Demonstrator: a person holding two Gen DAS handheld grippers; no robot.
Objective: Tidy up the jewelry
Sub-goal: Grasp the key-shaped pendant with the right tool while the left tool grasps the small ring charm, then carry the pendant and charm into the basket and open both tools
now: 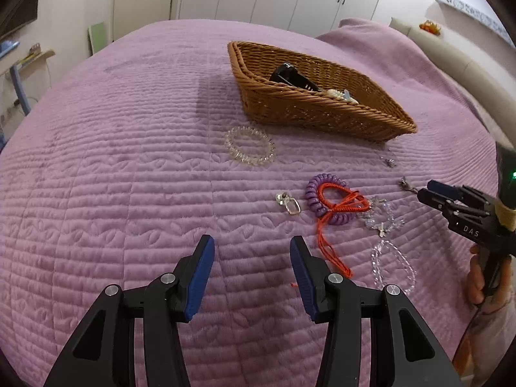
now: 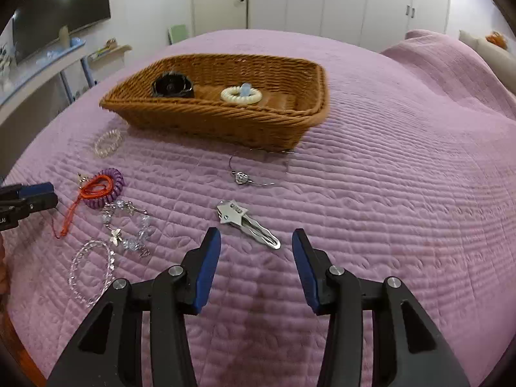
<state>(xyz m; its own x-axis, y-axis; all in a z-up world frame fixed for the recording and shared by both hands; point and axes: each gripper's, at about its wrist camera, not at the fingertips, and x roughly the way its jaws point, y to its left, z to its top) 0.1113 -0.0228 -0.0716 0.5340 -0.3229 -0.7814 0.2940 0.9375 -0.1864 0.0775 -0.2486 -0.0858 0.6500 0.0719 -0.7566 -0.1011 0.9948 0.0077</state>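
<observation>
In the left wrist view, the left gripper (image 1: 251,251) stands moderately wide above the quilted purple bedspread (image 1: 129,167), with nothing between its blue pads. A wicker basket (image 1: 322,113) sits further up the bed and contains a black hair clip (image 1: 292,77) and a cream bead bracelet (image 1: 338,94). A clear bead bracelet (image 1: 250,145) lies just in front of the basket. Nearer the gripper lie a small clear pendant (image 1: 288,203), a purple spiral hair tie (image 1: 322,200) with a red cord (image 1: 335,213) laid across it, a crystal charm bracelet (image 1: 382,217) and a second clear bead strand (image 1: 391,266). The right gripper (image 1: 433,193) enters from the right edge, held by a hand (image 1: 477,277), tips close to the charm bracelet. In the right wrist view, the right gripper (image 2: 256,245) also stands moderately wide and empty. A silver star hair clip (image 2: 246,224) lies on the bedspread (image 2: 387,193) just ahead of its tips, apart from the pads. A silver heart-pendant necklace (image 2: 240,175) lies between the clip and the basket (image 2: 225,119). The left gripper (image 2: 38,193) shows at the left edge, beside the purple spiral hair tie (image 2: 111,190) and red cord (image 2: 93,187); the jewelry cluster lies on the bed outside the basket.
</observation>
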